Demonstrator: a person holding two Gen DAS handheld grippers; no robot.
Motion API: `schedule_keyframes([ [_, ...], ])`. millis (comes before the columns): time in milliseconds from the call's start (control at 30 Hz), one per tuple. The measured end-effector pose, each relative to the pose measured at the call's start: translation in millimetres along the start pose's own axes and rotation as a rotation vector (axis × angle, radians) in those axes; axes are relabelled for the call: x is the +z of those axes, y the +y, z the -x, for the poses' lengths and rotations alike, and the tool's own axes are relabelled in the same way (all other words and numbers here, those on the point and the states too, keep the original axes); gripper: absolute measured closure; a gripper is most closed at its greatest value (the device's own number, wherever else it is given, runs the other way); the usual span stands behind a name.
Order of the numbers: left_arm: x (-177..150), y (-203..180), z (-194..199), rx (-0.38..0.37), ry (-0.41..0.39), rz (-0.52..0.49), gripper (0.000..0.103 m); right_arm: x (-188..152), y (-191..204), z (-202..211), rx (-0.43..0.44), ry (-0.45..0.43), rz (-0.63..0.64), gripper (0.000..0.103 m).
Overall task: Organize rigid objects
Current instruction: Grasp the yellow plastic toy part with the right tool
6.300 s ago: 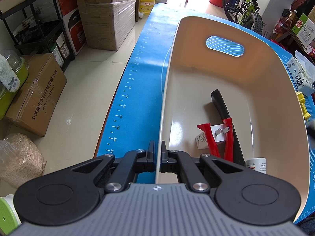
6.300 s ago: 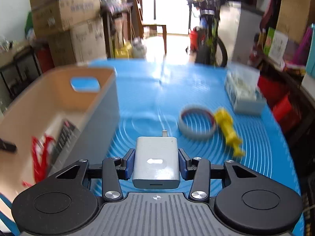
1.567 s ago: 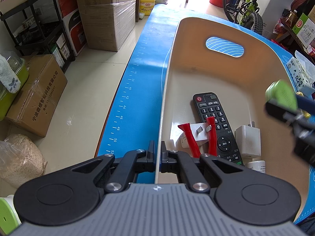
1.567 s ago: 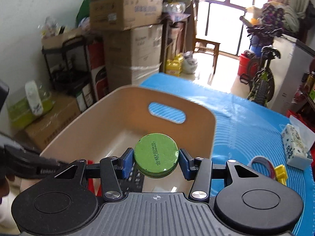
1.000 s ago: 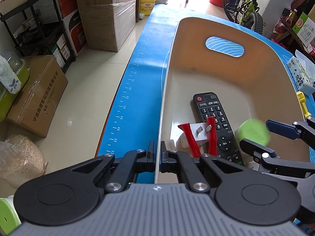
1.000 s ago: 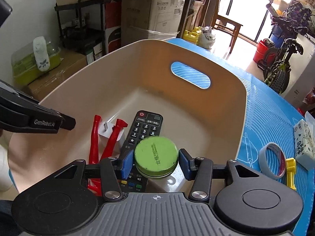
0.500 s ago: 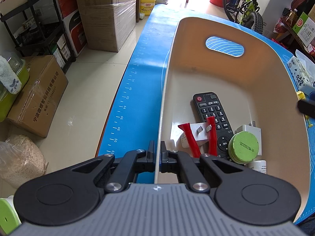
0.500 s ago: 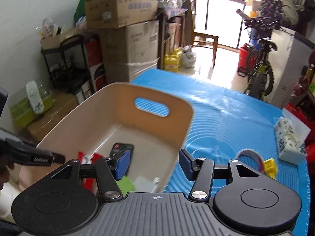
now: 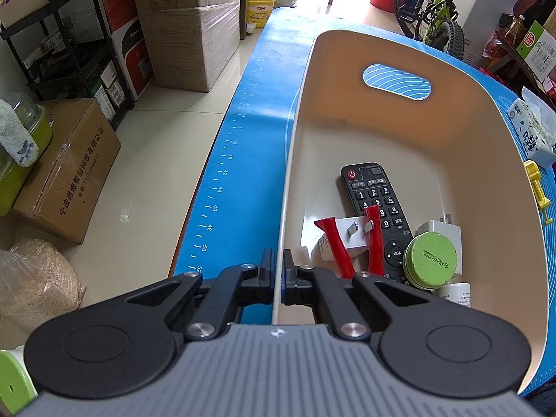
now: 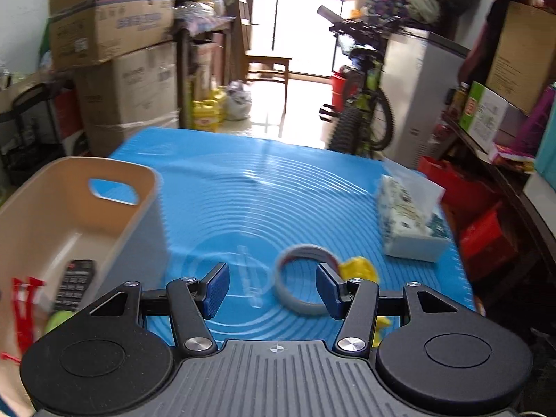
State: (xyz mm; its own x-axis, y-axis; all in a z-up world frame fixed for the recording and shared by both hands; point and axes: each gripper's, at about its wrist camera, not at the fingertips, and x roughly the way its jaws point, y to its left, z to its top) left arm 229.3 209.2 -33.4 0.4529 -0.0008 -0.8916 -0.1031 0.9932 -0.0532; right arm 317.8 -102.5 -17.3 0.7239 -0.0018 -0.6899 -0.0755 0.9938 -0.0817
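Observation:
A beige bin (image 9: 486,146) stands on the blue mat. My left gripper (image 9: 278,271) is shut on the bin's near rim. Inside lie a black remote (image 9: 373,198), red-handled pliers (image 9: 335,243), a white charger (image 9: 448,231) and a green round tin (image 9: 431,255) resting on them. My right gripper (image 10: 271,290) is open and empty above the mat, to the right of the bin (image 10: 62,215). A grey tape ring (image 10: 302,279) and a yellow toy (image 10: 359,267) lie on the mat just beyond its fingertips.
A tissue pack (image 10: 410,222) sits on the mat at the right, also in the left wrist view (image 9: 530,132). Cardboard boxes (image 9: 187,24), a rack and a bicycle (image 10: 361,114) stand around the table. The mat's left edge (image 9: 226,160) drops to the floor.
My right gripper let the green tin go into the bin, opened, and swung right over the mat toward the tape ring. The left gripper kept its hold on the rim.

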Motion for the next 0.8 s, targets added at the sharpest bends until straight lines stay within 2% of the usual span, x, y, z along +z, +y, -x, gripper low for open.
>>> schedule_keyframes([
  [200, 1, -1, 0, 0.007, 0.001, -0.003, 0.098, -22, -40, -43, -0.106, 0.086, -0.017, 0.039],
  [433, 1, -2, 0, 0.009, 0.002, -0.006, 0.098, -44, -52, -78, -0.146, 0.148, 0.021, 0.04],
  [800, 1, -4, -1, 0.016, 0.003, -0.012, 0.098, -38, -50, -110, -0.17, 0.131, 0.054, 0.043],
])
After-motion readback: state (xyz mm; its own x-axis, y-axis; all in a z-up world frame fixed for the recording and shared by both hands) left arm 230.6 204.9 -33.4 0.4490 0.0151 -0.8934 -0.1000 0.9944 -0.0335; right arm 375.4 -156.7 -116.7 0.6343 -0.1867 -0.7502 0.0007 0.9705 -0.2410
